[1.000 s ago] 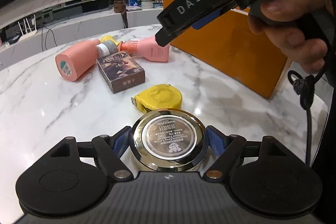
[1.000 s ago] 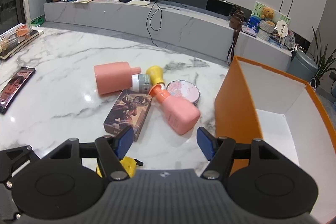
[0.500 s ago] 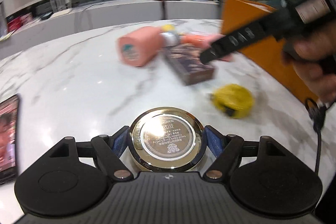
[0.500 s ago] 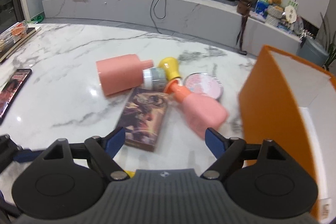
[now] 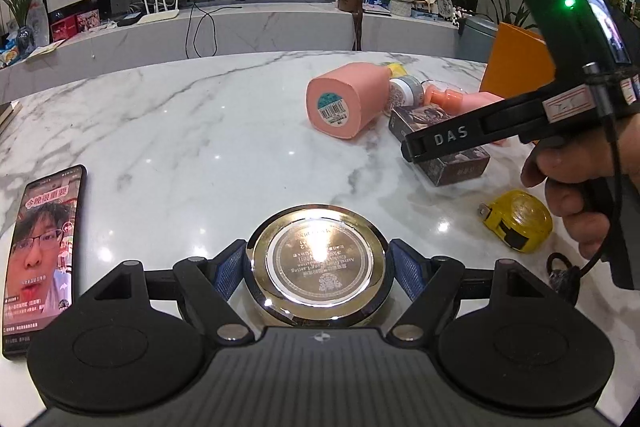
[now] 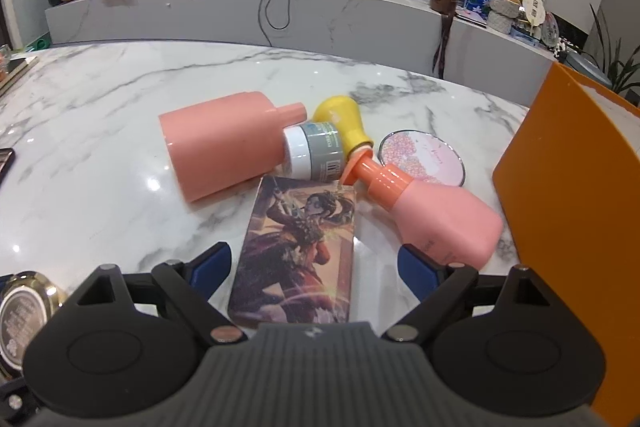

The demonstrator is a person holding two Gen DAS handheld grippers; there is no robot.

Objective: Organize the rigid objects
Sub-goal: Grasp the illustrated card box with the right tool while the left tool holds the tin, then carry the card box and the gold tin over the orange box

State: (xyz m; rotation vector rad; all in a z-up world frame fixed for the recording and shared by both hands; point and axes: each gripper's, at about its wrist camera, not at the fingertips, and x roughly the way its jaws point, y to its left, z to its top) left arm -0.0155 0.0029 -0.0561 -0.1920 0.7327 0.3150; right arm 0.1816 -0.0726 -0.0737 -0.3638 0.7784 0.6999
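Left gripper point(image 5: 318, 269) clamped on round gold-rimmed metal tin point(image 5: 318, 267); right gripper point(image 6: 314, 267), jaws just opening, straddles illustrated rectangular card box point(image 6: 296, 255) for pickup

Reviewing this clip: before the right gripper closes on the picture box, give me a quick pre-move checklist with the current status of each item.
1. Right gripper jaws, just opening, straddle the picture box with gaps on both sides: ok.
2. Pads not yet pressing on the box: ok.
3. Pink pump bottle sits close to the right jaw and may get nudged: not ok.
4. Left gripper has the round metal tin between its pads: ok.
5. Orange box open and within view on the right: ok.
6. Box underside free of the marble table: cannot tell.
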